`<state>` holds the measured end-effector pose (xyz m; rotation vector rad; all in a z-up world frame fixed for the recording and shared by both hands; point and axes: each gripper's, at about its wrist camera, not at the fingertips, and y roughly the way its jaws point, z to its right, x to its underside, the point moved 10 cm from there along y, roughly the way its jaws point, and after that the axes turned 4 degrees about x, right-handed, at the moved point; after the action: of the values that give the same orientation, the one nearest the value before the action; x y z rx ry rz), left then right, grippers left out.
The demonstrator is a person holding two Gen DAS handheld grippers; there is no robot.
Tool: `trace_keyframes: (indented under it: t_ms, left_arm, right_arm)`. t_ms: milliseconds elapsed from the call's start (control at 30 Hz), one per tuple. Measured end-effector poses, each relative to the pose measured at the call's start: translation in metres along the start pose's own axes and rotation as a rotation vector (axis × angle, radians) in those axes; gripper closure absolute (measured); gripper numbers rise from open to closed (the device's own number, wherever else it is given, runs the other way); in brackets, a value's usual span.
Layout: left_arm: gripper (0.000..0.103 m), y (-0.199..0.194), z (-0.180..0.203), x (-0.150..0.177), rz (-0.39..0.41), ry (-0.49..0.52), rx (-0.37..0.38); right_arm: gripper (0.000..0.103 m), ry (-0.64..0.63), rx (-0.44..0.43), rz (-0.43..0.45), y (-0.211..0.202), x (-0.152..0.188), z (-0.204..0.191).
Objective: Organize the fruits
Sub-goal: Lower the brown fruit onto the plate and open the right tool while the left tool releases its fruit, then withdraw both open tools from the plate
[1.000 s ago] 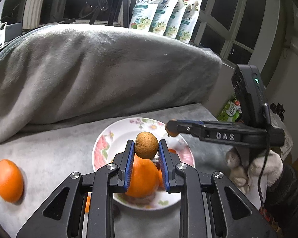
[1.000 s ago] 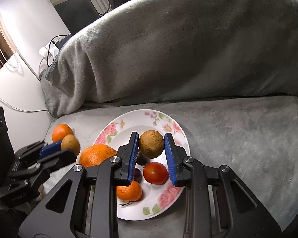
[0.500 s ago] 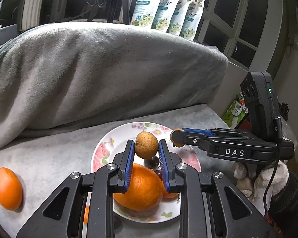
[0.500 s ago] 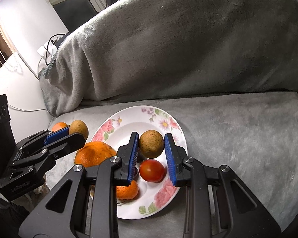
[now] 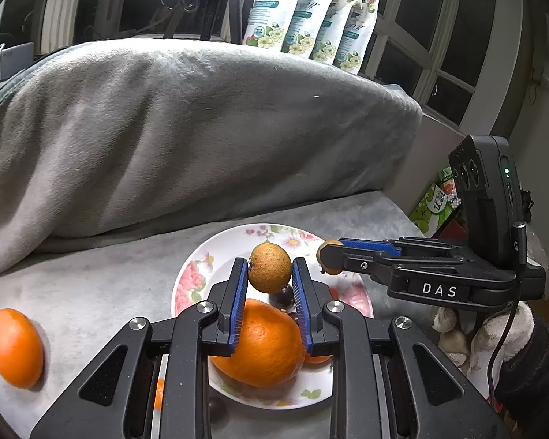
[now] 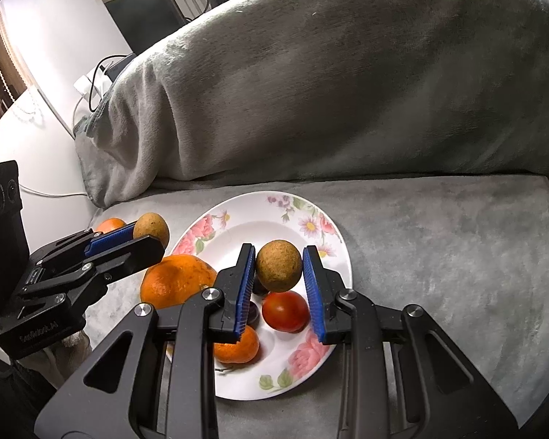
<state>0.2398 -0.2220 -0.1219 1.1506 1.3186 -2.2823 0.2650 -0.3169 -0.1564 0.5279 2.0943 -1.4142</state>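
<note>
My left gripper (image 5: 269, 278) is shut on a small brown round fruit (image 5: 269, 267) and holds it above the near side of a floral white plate (image 5: 194, 278). My right gripper (image 6: 279, 274) is shut on a second brown round fruit (image 6: 279, 265) above the same plate (image 6: 311, 362). On the plate lie a large orange (image 6: 175, 283), a tomato (image 6: 285, 311), a small mandarin (image 6: 238, 347) and a dark fruit (image 6: 254, 311). The left gripper also shows in the right wrist view (image 6: 142, 234), the right gripper in the left wrist view (image 5: 329, 254).
A loose orange (image 5: 14, 347) lies on the grey cloth left of the plate; it also shows in the right wrist view (image 6: 109, 224). A big grey blanket-covered mound (image 5: 164, 128) rises behind. Pouches (image 5: 311, 18) stand on the sill. The surface edge drops off at right (image 5: 413, 219).
Both grippers have risen and drawn back a little with their brown fruits still held. The left gripper has moved nearer the plate's left rim in the right wrist view.
</note>
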Motion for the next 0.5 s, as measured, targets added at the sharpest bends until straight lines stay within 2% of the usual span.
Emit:
trace_keyframes:
  t_ms: [267, 400, 467, 500]
  left_arm:
    - [0.08, -0.002, 0.0, 0.0, 0.002, 0.0, -0.002]
    - [0.076, -0.006, 0.002, -0.002, 0.009, 0.003, -0.002]
    - [0.076, -0.009, 0.002, -0.002, 0.014, 0.004, -0.003]
    - [0.076, -0.01, 0.002, -0.003, 0.016, 0.003, -0.004]
  right_arm:
    - [0.075, -0.012, 0.01, 0.008, -0.004, -0.001, -0.001]
    - [0.073, -0.012, 0.015, 0.011, -0.007, 0.0, -0.001]
    - [0.067, -0.014, 0.022, 0.017, -0.01, 0.001, -0.001]
    - [0.06, -0.016, 0.024, 0.02, -0.011, 0.001, -0.002]
